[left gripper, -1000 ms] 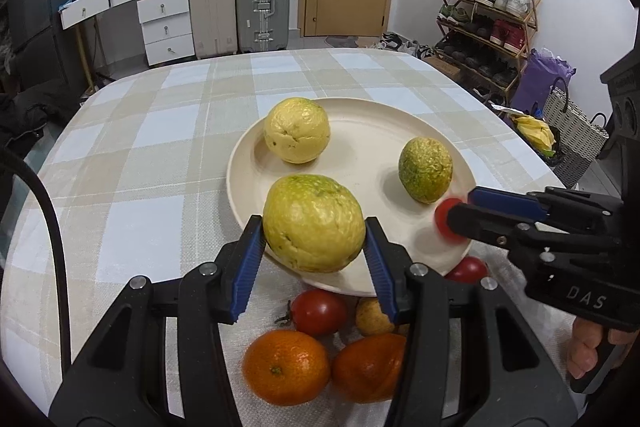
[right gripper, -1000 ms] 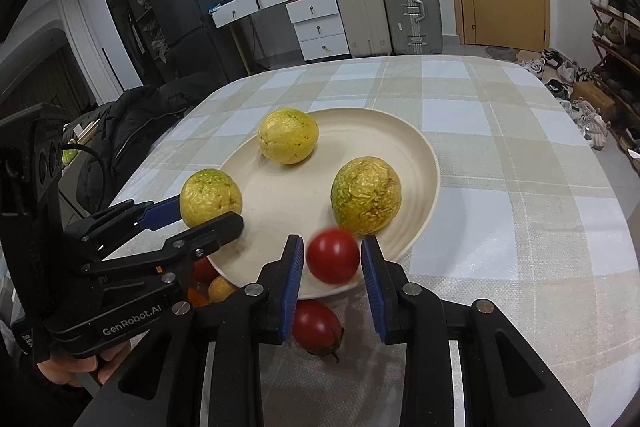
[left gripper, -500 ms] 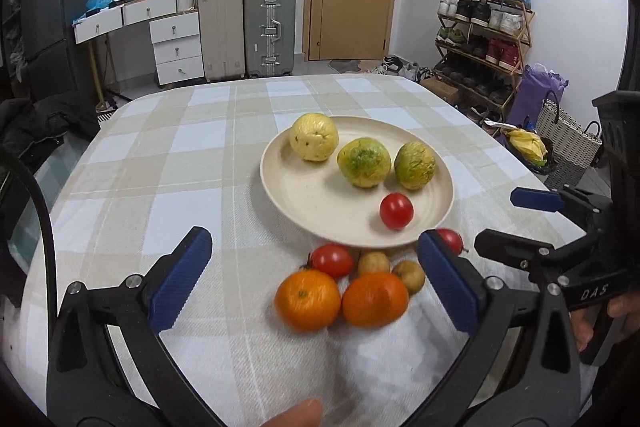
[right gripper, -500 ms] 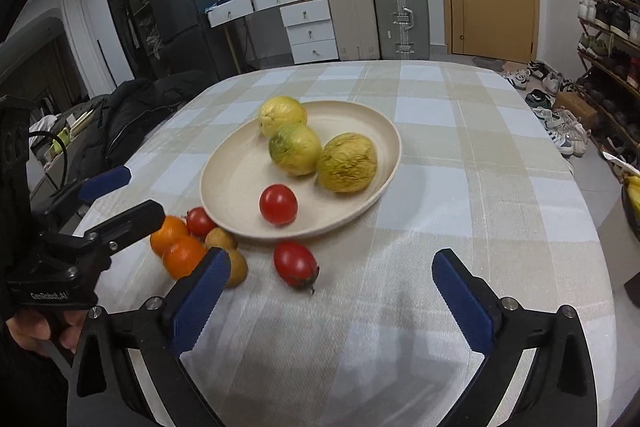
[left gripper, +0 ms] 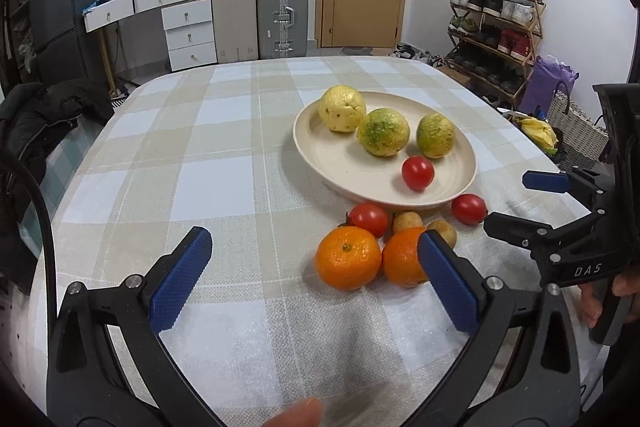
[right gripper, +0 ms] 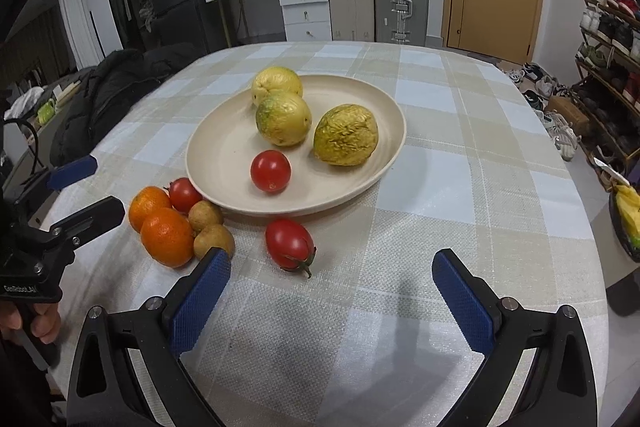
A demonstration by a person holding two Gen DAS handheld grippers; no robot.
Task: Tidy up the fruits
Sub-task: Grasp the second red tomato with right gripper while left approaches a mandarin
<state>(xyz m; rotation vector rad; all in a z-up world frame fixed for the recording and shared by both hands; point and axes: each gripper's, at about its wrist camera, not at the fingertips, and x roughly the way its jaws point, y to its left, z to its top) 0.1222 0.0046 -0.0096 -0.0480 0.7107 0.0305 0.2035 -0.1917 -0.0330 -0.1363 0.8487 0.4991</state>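
A cream plate (left gripper: 320, 151) (right gripper: 216, 155) on the checked tablecloth holds three yellow-green fruits (left gripper: 383, 132) (right gripper: 283, 119) and a red tomato (left gripper: 417, 173) (right gripper: 271, 171). In front of the plate lie two oranges (left gripper: 348, 257) (right gripper: 167, 236), two tomatoes (left gripper: 369, 219) (right gripper: 289, 243) and two small brown fruits (left gripper: 407, 221) (right gripper: 213, 239). My left gripper (left gripper: 316, 281) is open and empty, near the oranges. My right gripper (right gripper: 332, 297) is open and empty, just short of the loose tomato; it also shows in the left wrist view (left gripper: 516, 203).
The table (left gripper: 200, 155) has rounded edges. A black jacket (right gripper: 108, 87) lies off its left side. A shoe rack (left gripper: 496, 23), bags and a basket (left gripper: 576, 131) stand to the right. Suitcases, drawers and a door line the far wall.
A second ago my left gripper held a yellow-green fruit and my right a tomato over the plate. Both let go, opened wide and pulled back from the plate.
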